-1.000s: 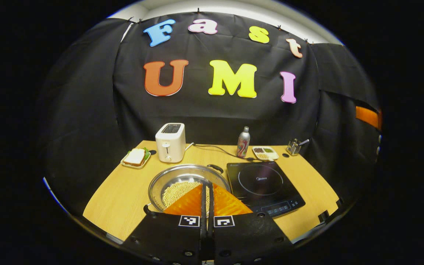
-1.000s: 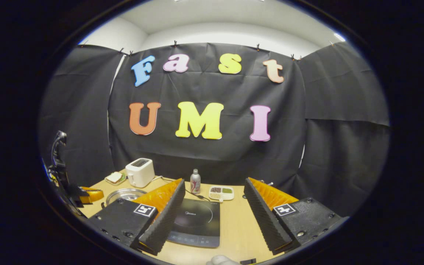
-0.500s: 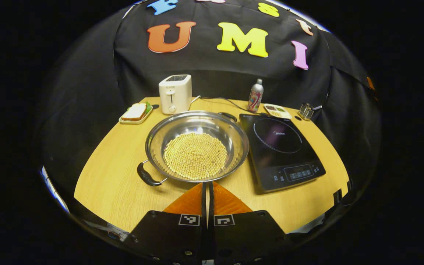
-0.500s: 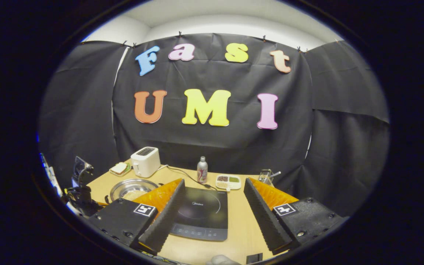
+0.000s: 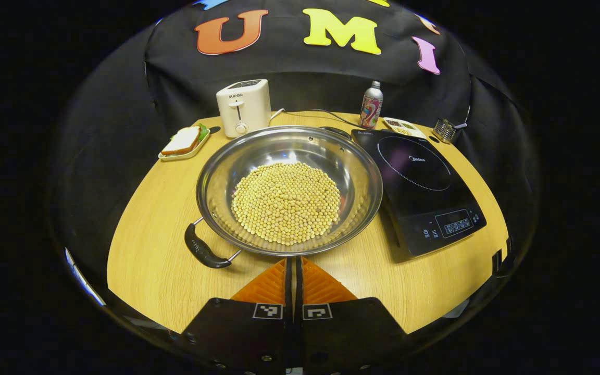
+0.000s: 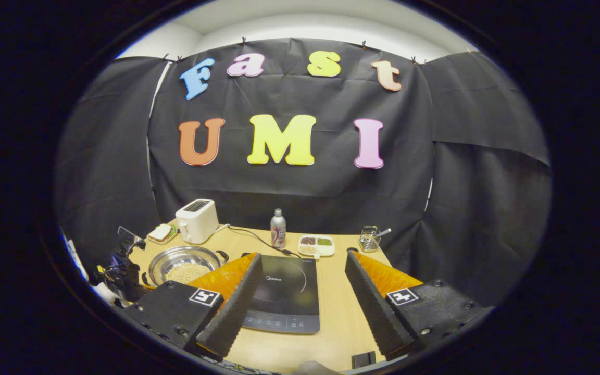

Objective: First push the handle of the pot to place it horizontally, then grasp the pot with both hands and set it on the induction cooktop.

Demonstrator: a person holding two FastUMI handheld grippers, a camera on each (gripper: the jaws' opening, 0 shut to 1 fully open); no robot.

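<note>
Steel pot (image 5: 289, 187) standing on the wooden tabletop (image 5: 149, 250), just left of the induction cooktop (image 5: 420, 182) and near its edge, with a layer of pale beans (image 5: 285, 202) over the bottom. One black loop handle (image 5: 203, 252) points toward the near left, and the opposite handle lies at the far right rim, so the handle axis runs diagonally rather than across the tabletop. The pot is rigid and, by its load, probably fairly heavy; the polished wall looks slippery and the beans would shift if it tipped, so the two handles are the sensible places to take hold, with the pot kept level. Left gripper (image 5: 294, 271), fingers pressed together with nothing between them, hovering above the near rim of the pot and pitched downward over it, close to the near left handle and suited to pushing it. Right gripper (image 6: 302, 291), fingers spread wide and empty, held higher and level at the near edge of the tabletop, facing the cooktop. Toaster (image 5: 244, 107), sandwich plate (image 5: 181, 143) and bottle (image 5: 371, 105) stand along the far side, well apart from the pot's path.
</note>
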